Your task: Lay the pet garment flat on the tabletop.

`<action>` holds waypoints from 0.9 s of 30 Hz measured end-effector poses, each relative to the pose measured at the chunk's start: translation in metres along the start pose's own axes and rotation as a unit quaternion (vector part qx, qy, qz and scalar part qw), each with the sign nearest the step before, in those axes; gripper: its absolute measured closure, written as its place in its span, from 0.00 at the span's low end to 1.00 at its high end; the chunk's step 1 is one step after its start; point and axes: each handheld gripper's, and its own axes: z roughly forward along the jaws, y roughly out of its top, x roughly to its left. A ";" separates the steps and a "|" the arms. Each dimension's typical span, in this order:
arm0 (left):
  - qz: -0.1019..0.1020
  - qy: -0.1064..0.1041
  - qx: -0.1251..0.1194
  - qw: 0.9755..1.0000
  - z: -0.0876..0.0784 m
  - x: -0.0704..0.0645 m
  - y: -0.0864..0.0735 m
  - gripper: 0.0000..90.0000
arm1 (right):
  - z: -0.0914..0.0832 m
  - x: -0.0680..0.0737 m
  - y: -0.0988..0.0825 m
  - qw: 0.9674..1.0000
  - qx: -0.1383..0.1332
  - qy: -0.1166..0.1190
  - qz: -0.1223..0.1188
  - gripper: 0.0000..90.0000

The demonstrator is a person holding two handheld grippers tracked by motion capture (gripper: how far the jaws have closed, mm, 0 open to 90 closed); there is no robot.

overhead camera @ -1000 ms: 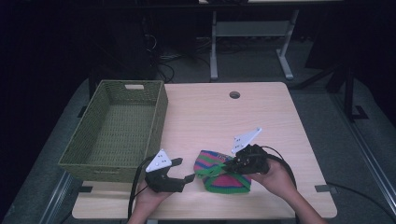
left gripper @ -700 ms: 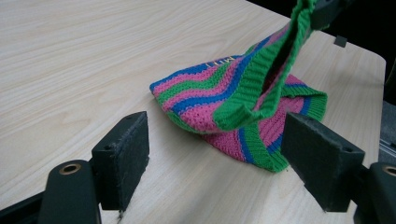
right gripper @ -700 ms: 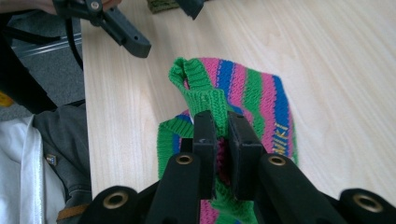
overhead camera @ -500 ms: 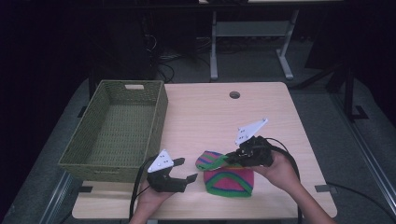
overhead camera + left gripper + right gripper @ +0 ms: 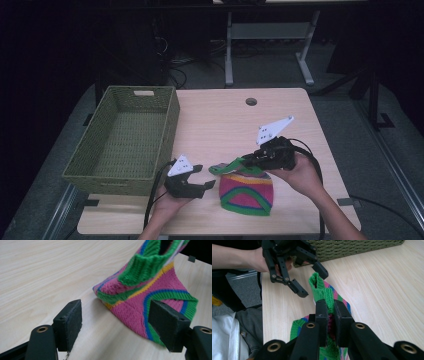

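Observation:
A knitted piece (image 5: 247,192) striped pink, green, blue and yellow lies near the table's front edge. My right gripper (image 5: 246,160) is shut on its green ribbed cuff (image 5: 319,287) and holds that end up off the wood, jaws pinching the fabric (image 5: 330,302). My left gripper (image 5: 206,176) stands open just left of the knit. Its jaws have just been closing a little. In the left gripper view the knit (image 5: 160,285) rises ahead of the jaws (image 5: 115,302), its lower edge in the gap, with neither pad pressing on it.
A green woven basket (image 5: 112,177) stands on the left side of the light wooden table (image 5: 225,120), close behind my left hand. A round cable hole (image 5: 251,101) sits at the table's far middle. Metal table legs and cables stand beyond on the dark floor.
My right gripper has risen with the green cuff, pulling that end of the knit up from the table. The left gripper has stayed about where it was.

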 end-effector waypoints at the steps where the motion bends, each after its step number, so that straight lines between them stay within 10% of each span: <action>1: 0.000 -0.003 -0.002 1.000 0.002 0.001 0.001 0.30 | -0.001 0.000 0.000 1.000 0.000 0.000 0.001 0.92; 7: 0.010 -0.009 0.000 1.000 0.018 0.001 0.006 0.38 | -0.007 -0.004 0.001 1.000 -0.011 0.001 0.002 0.92; 18: 0.027 -0.022 -0.003 0.999 0.027 0.002 0.023 0.85 | -0.015 -0.015 -0.010 1.000 -0.016 -0.008 0.021 0.92; 27: 0.053 -0.016 0.005 0.998 0.019 -0.007 0.043 0.91 | -0.024 -0.022 -0.023 0.999 -0.018 -0.022 0.036 0.92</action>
